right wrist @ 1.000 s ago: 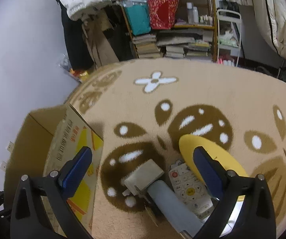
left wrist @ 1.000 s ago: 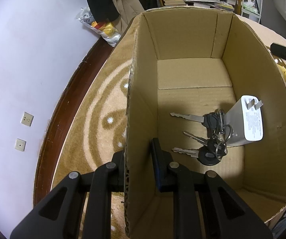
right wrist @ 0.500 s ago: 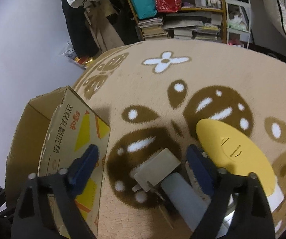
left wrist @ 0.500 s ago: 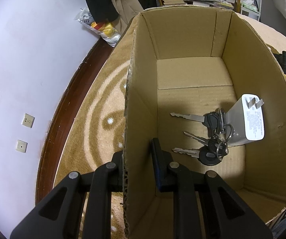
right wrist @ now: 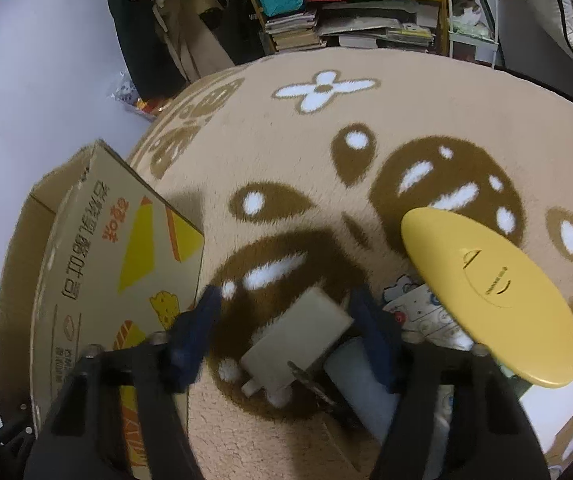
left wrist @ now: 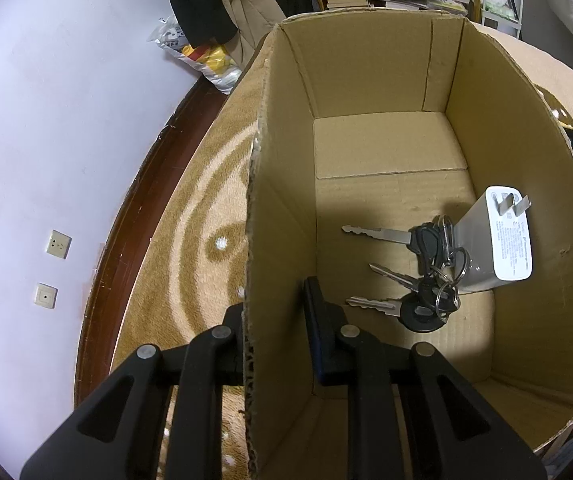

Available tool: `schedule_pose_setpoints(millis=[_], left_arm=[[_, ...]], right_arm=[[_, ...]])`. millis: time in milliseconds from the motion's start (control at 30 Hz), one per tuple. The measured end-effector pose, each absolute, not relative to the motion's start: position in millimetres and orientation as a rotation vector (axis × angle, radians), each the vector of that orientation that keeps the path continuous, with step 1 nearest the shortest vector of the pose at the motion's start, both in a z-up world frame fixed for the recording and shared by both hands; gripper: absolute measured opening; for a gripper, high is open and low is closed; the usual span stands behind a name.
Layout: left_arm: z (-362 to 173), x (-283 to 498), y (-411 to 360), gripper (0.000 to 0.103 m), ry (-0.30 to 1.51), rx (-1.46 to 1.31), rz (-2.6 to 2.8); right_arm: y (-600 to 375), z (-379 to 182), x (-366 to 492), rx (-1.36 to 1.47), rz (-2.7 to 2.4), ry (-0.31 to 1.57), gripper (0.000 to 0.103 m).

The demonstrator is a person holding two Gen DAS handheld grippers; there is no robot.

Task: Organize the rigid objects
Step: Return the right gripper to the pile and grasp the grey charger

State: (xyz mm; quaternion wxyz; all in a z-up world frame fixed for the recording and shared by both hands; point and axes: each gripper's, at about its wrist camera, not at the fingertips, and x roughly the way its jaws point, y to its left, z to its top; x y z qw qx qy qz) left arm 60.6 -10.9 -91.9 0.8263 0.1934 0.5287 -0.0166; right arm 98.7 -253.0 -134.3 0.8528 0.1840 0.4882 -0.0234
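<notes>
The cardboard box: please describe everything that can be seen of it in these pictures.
The cardboard box is open at the top, of plain brown corrugated board inside. Its outer side bears yellow and orange print with lettering. It stands on the patterned carpet near the wall. On its floor lie a bunch of keys and a white charger plug, which touch each other. The left hand-held gripper is clamped on its near wall, one finger inside, one outside.

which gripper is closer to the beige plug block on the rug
Right. The right gripper straddles the beige block, its jaws just closing around it, left pad not yet touching. The left gripper is off at the box, clamped on its wall.
</notes>
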Motion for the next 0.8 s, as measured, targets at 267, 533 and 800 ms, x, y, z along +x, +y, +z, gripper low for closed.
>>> schedule_pose_setpoints(millis=[267, 533, 800], left_arm=[[-92.3, 61.7, -12.6, 0.020, 1.128, 0.419, -0.034], [-92.9, 62.4, -14.1, 0.020, 1.133, 0.424, -0.035], [-93.2, 63.0, -13.7, 0.020, 1.133, 0.425, -0.034]], right_arm=[[-248.7, -139.2, 101.5, 0.396, -0.023, 1.065, 0.053], [-251.1, -137.3, 97.6, 0.425, -0.028, 1.089, 0.053], [-249.5, -130.5, 94.4, 0.409, -0.026, 1.042, 0.024]])
